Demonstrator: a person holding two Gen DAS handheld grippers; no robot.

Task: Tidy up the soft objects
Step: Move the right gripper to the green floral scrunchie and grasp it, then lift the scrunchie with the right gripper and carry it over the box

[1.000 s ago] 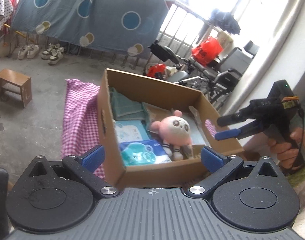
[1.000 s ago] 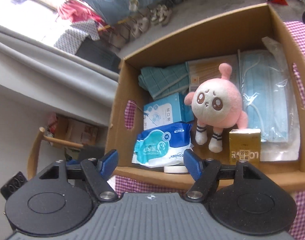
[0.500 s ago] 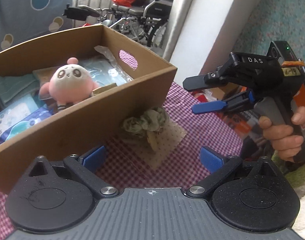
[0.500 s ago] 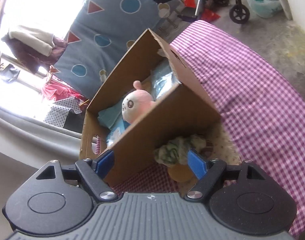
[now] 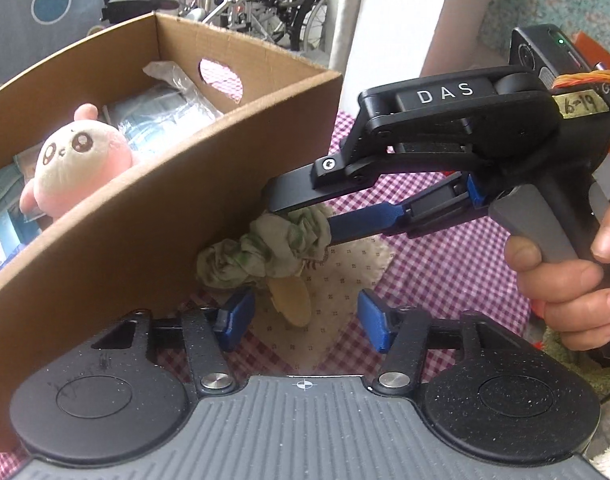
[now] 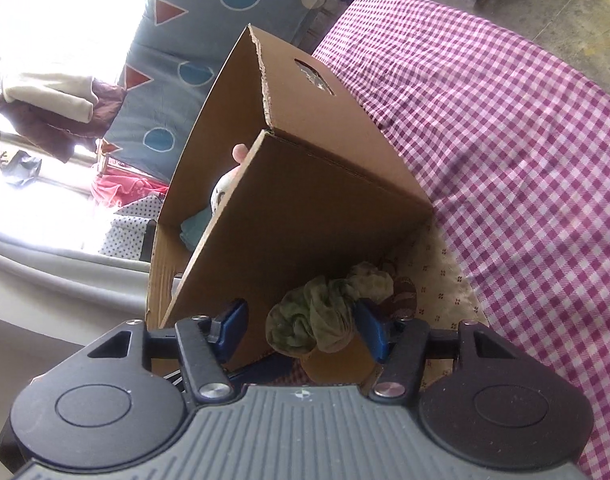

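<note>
Most of the sorting looked done when you reached this point. The cardboard box (image 5: pixel 177 184) on the bench already held the pink plush toy (image 5: pixel 71 164), a clear bag of blue masks (image 5: pixel 167 114) and other soft packs lying flat around them. What remained outside was the green scrunchie (image 5: pixel 265 248), bunched on a small patterned cloth (image 5: pixel 345 276) that lay on the checked tablecloth (image 6: pixel 505 140), right against the near wall of the box.

Your right gripper (image 5: pixel 301 216) had come in over that scrunchie and its jaws had just been closing. One black finger sat across the top of it and the blue one against its side; from the right wrist view the fabric touched only the right-hand pad (image 6: pixel 369 328), with a clear gap to the other, so I judged it bracketed but not yet pinched.

Your left gripper (image 5: pixel 305 320) was also narrowing, jaws apart with nothing clamped, hovering just short of the scrunchie above the cloth and a tan disc-shaped piece (image 5: pixel 289 300).

Left to do, as I read it: finish the pinch, lift the scrunchie over the wall into the box, then deal with the cloth.
</note>
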